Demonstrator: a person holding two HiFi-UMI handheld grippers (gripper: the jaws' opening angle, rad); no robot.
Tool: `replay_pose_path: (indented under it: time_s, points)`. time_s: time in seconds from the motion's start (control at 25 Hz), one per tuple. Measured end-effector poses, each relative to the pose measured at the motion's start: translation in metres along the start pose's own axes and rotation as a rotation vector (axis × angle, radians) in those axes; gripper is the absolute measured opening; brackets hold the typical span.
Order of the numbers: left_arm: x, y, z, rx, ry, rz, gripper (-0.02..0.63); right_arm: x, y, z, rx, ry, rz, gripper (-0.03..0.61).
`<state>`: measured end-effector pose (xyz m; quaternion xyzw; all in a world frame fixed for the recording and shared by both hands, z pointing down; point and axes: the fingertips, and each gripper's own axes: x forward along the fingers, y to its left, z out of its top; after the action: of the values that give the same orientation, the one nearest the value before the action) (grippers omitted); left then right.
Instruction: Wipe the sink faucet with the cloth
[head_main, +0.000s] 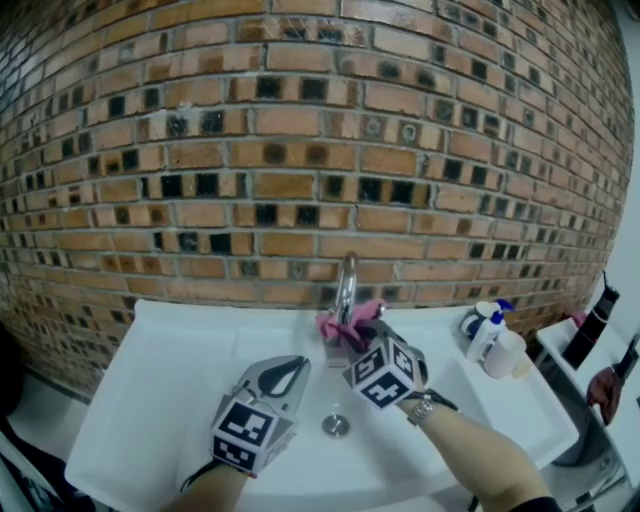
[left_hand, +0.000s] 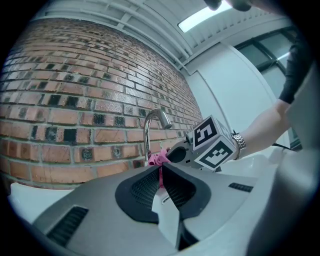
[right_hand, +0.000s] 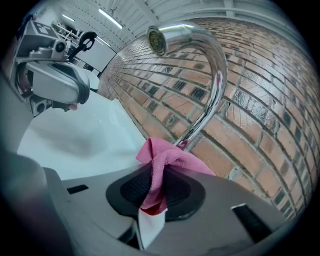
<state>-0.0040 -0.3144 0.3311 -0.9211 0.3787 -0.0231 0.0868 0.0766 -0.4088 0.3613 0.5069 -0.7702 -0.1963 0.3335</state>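
A washroom-like spot in a utility building: a white sink with a chrome faucet against a bare brick wall, a pump bottle beside it, a ceiling strip light overhead.

I saw both grippers were grey plastic shells. The left gripper and the right gripper each carried a white cube printed with black square markers. The jaws had black, finely ribbed pads. The right wrist wore a metal watch, and the sleeve was short and dark.
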Motion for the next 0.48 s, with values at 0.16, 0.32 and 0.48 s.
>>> replay_pose_path:
  time_s: [0.16, 0.32, 0.48]
  points:
    - [0.000, 0.001, -0.002, 0.013, 0.000, -0.006, 0.009, 0.000, 0.008, 0.001, -0.008, 0.002, 0.029, 0.063]
    - [0.000, -0.001, 0.001, 0.000, 0.002, -0.002, 0.009, 0.003, 0.016, -0.004, -0.018, 0.018, 0.043, 0.063]
    - [-0.001, 0.000, 0.001, -0.001, 0.000, 0.000, 0.009, 0.007, 0.022, -0.006, -0.031, 0.033, 0.055, 0.063]
